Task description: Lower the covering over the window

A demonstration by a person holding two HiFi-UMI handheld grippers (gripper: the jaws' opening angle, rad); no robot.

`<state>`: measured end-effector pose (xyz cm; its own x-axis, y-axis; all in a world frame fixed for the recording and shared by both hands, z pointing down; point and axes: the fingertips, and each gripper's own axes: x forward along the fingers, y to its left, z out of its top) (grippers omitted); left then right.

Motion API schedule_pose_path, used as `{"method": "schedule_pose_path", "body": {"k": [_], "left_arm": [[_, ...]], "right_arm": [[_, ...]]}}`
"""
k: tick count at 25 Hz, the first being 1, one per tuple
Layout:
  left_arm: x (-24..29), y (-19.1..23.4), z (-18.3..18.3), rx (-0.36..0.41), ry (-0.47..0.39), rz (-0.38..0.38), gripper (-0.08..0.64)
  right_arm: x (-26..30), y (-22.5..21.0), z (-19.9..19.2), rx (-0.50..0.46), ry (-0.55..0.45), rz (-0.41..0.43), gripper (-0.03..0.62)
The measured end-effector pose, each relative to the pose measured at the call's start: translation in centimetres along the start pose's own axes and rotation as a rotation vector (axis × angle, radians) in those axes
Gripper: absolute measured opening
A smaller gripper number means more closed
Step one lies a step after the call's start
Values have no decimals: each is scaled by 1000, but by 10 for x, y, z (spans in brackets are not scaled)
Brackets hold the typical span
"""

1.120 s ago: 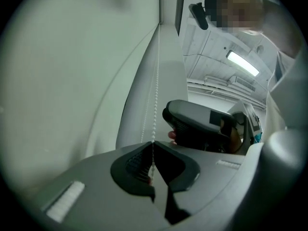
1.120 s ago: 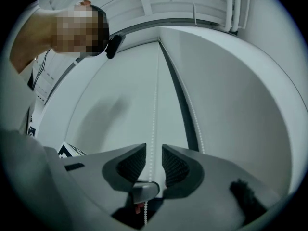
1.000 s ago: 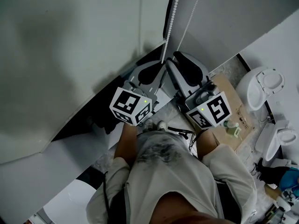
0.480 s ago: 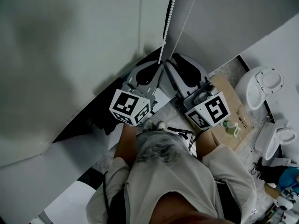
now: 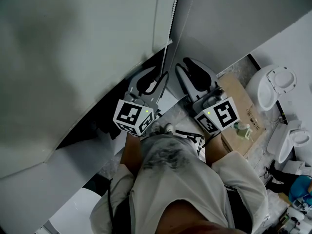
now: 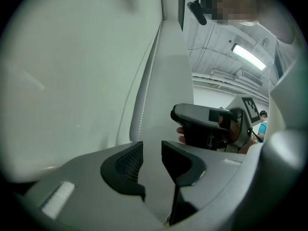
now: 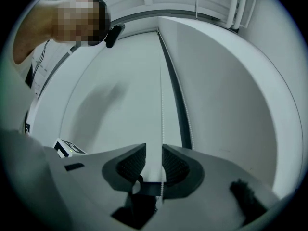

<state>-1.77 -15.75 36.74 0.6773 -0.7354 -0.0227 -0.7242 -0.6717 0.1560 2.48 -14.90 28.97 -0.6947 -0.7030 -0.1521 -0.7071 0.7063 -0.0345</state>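
A pale roller blind (image 5: pixel 73 57) hangs over the window, and its white bead chain (image 5: pixel 171 18) drops along its right edge. My left gripper (image 5: pixel 155 80) sits just below the chain's lower end. Its jaws are opening, and in the left gripper view nothing lies between the pads of the left gripper (image 6: pixel 151 150); the bead chain (image 6: pixel 140 109) runs behind the left jaw. My right gripper (image 5: pixel 189 70) is beside it. In the right gripper view the bead chain (image 7: pixel 161 109) passes loosely through the gap of the right gripper (image 7: pixel 154 154), close to the right pad.
The person's torso (image 5: pixel 170 179) fills the lower middle. White ceramic fixtures (image 5: pixel 273 89) stand on the floor at the right, with a cardboard sheet (image 5: pixel 243 104) and a small bottle (image 5: pixel 242 131) by them. A dark window-frame strip (image 7: pixel 178 105) runs beside the chain.
The left gripper's jaws, shut on the bead chain before, have sprung apart and let it go. The left gripper sits slightly lower. The right gripper has barely moved.
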Motion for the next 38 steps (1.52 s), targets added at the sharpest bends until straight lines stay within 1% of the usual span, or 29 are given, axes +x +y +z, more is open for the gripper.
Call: {"method": "schedule_pose_path", "body": {"k": [3,6,7,10,11,12,13,17,22,26,32,38], "left_arm": [[-9,4,-2,-3,0,19,127],[-16,6,4,4,-22,39,80],[-18,7,8,11,-31,47,56],[-26,6,20,33,-59,65,39],[-30,5,23,40,-67,69,30],[-33,4,27,45,-75,72,8],[-36,3,31,47,-81,73,3],[-44,-3,34,47,-87,58,5],[-48,-7,19,25,-56,52,5],[-49,-9,12,13,-42,46,5],[-49,-10,12,13,-35,47,5],[-48,-10,3,-2,-22,47,6]], "right_arm": [[-3,4,-7,-18,16,1,107],[-5,12,-11,-51,13,32,106],[-5,15,-12,-61,10,42,95],[-10,21,-13,-69,10,51,35],[-11,21,-13,-63,15,51,23],[-13,22,-14,-55,23,51,18],[-14,22,-15,-48,32,51,18],[-20,23,-24,-23,66,48,17],[-29,22,-41,41,97,46,17],[-32,26,-49,52,122,55,15],[-34,27,-50,60,127,61,15],[-34,28,-54,64,137,63,15]]}}
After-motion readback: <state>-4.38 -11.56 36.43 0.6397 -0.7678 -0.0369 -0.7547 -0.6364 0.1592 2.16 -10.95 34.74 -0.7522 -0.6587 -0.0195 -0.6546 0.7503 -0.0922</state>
